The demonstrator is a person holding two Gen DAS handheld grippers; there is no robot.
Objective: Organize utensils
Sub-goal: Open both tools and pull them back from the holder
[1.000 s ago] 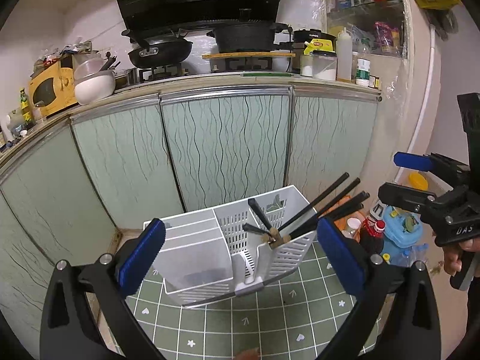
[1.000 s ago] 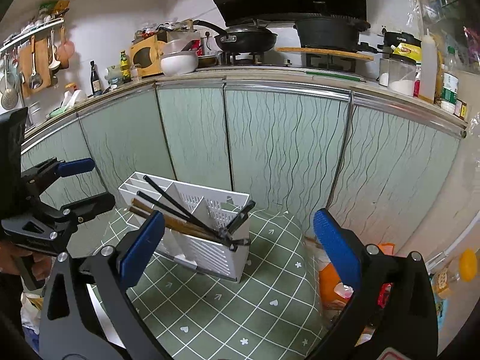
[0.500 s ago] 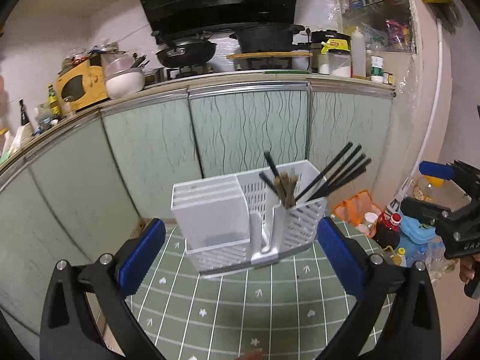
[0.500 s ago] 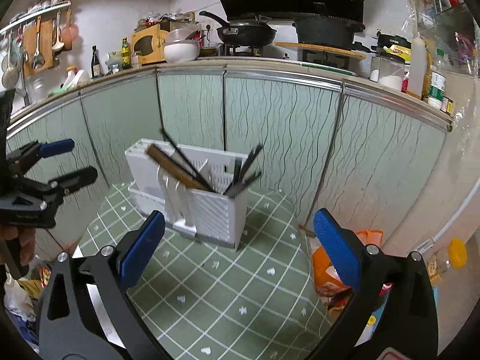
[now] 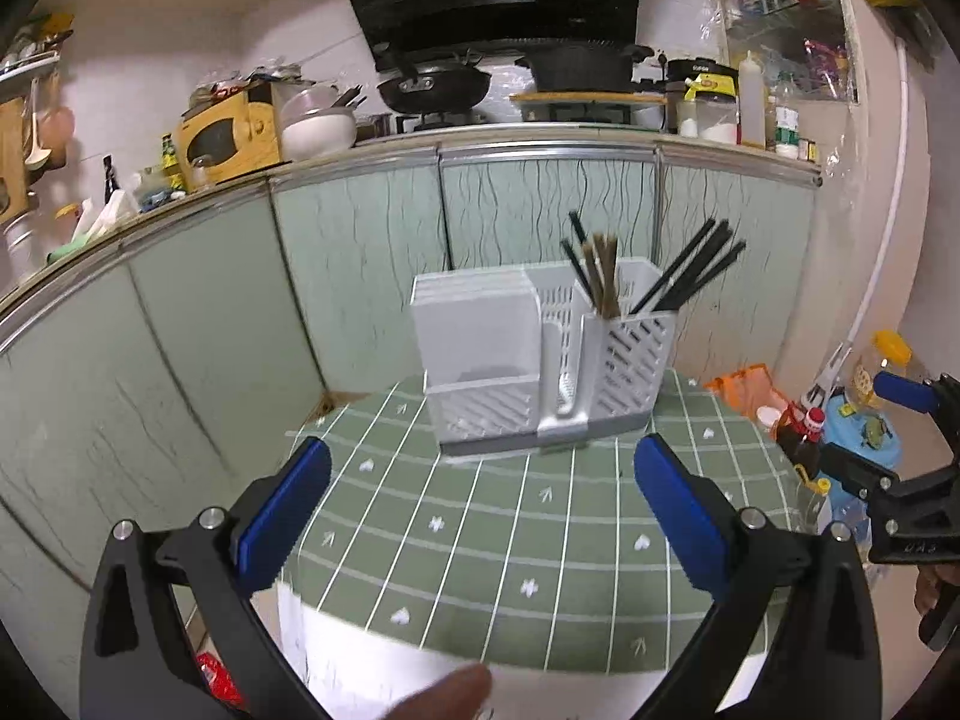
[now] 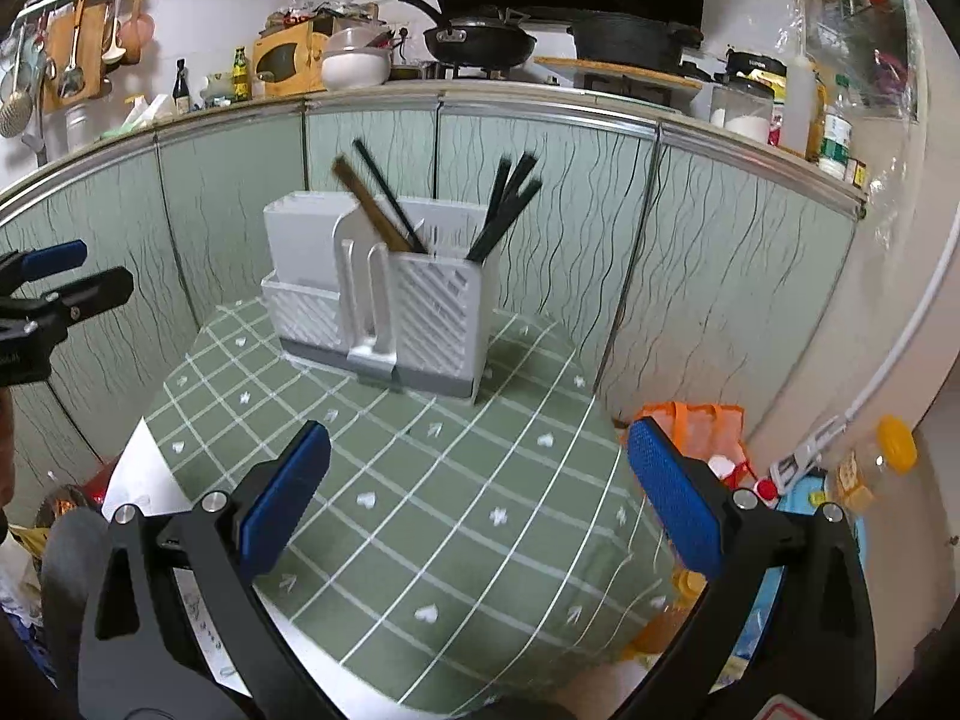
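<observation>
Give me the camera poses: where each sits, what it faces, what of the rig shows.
Left wrist: sits on the left gripper, looks forward past its open jaws at the white utensil holder on the green tablecloth; the right gripper shows at the right edge, a fingertip at the bottom.
Right wrist: sits on the right gripper, jaws open, faces the same holder from further right; the left gripper shows at the left edge.
Shared: holder, its black chopsticks, tablecloth, cabinet fronts, stove counter.
</observation>
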